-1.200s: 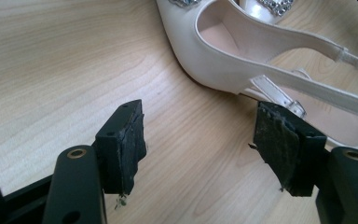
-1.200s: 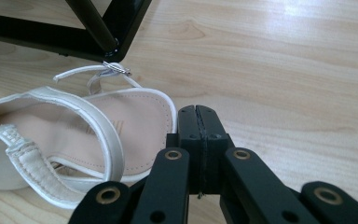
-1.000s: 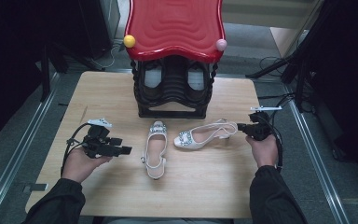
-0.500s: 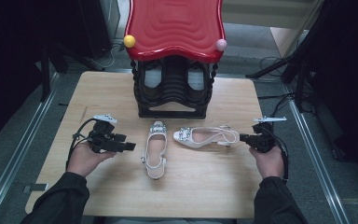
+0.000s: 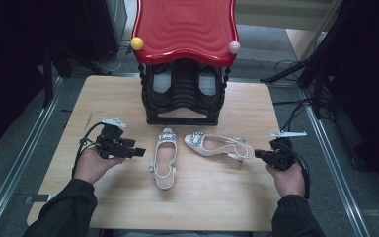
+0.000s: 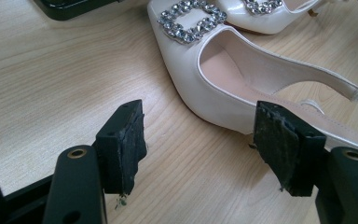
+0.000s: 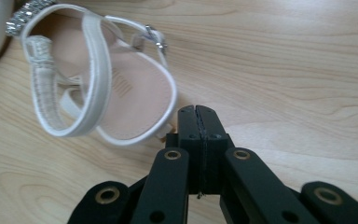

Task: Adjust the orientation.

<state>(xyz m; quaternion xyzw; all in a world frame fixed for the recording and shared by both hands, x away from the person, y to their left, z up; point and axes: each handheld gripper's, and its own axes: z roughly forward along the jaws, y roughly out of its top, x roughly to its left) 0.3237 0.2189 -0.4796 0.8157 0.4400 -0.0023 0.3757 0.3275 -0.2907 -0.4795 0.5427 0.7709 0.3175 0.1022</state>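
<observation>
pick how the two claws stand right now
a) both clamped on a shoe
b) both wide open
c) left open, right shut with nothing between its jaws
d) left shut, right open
c: in the left gripper view the left claw has its jaws wide apart beside a white shoe, while in the right gripper view the right claw has its jaws pressed together just short of the other shoe's heel end.
</observation>
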